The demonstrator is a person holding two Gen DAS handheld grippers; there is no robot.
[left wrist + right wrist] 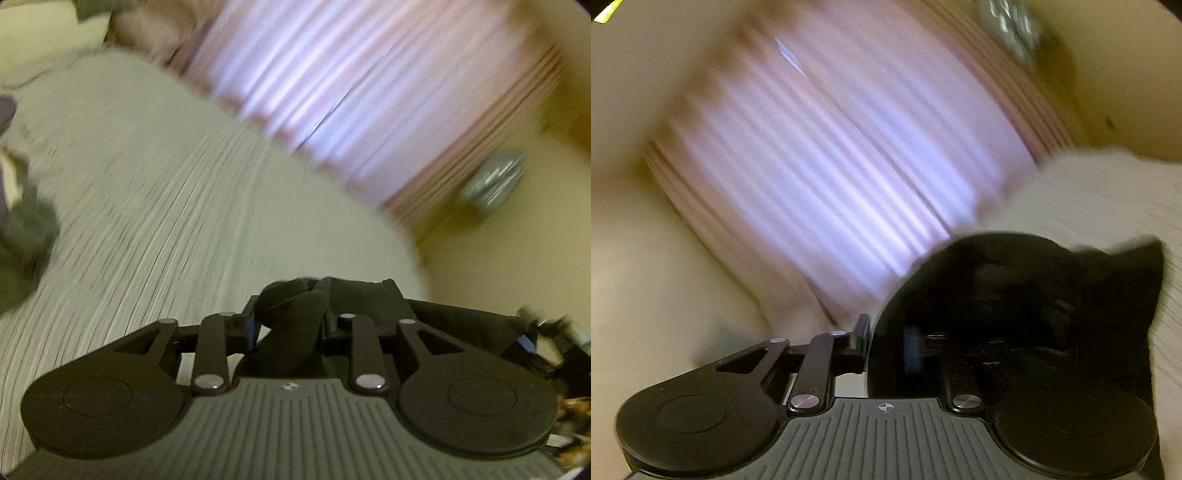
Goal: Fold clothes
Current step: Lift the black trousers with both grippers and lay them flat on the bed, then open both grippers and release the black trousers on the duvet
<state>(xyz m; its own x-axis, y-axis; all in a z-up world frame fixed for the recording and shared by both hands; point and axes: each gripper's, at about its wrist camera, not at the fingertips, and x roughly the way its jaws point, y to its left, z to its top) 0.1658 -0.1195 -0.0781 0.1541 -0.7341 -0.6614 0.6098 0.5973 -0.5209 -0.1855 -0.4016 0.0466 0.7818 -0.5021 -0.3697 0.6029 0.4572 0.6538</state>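
Note:
Both views are smeared by motion. A black garment (369, 295) is bunched between the fingers of my left gripper (291, 314), which is shut on it over the pale striped bed (184, 203). From there the cloth stretches off to the right. In the right wrist view the same black garment (1015, 288) lies draped over the right finger and hides it. My right gripper (890, 332) has its jaws standing apart, and its left finger (863, 332) is bare beside the cloth's edge. A corner of the bed (1108, 192) shows behind.
Pink curtains (351, 92) hang past the bed's far edge and fill the right wrist view too (831, 166). Grey clothes (26, 236) lie on the bed at the left. A pillow (44, 33) sits at the top left. A blurred metallic object (495, 181) stands by the cream wall.

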